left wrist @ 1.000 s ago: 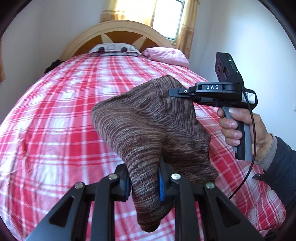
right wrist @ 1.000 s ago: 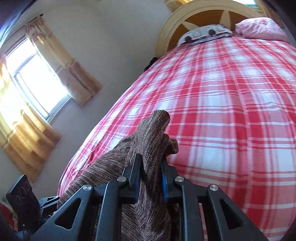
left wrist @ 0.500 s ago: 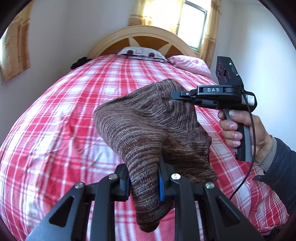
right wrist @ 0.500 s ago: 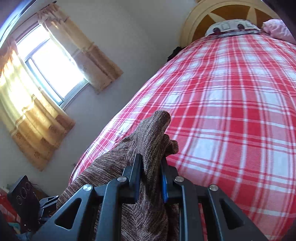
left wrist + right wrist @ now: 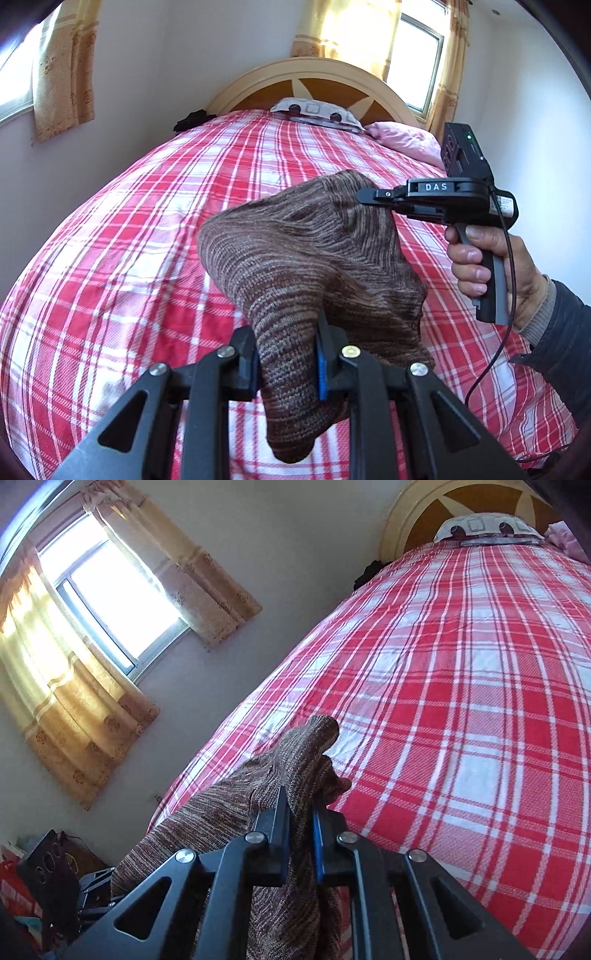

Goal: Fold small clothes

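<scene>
A: Knitwear (image 5: 310, 258), brown and striped, hangs in the air above the red plaid bedspread (image 5: 147, 240), stretched between both tongs.

B: How is the left gripper (image 5: 286, 363) holding it?

A: Its two fingers are pinched on a thick bunch of one end, blue pads pressed into the knit, and a tail of fabric droops below them.

B: And the right gripper (image 5: 300, 834)?

A: From its own camera, its jaws are closing, with a thinner fold of the same garment between the pads; a peak of fabric stands up beyond the fingertips. From the left camera, its black tip meets the garment's upper far edge, and a hand (image 5: 491, 266) with a grey cuff and dark sleeve grips its handle.

B: Does the garment touch the bed?

A: I cannot tell; its lowest part hangs close over the plaid. At the head of the bed a patterned pillow (image 5: 314, 110) and a pink pillow (image 5: 402, 137) lie before the wooden headboard (image 5: 306, 79).
</scene>
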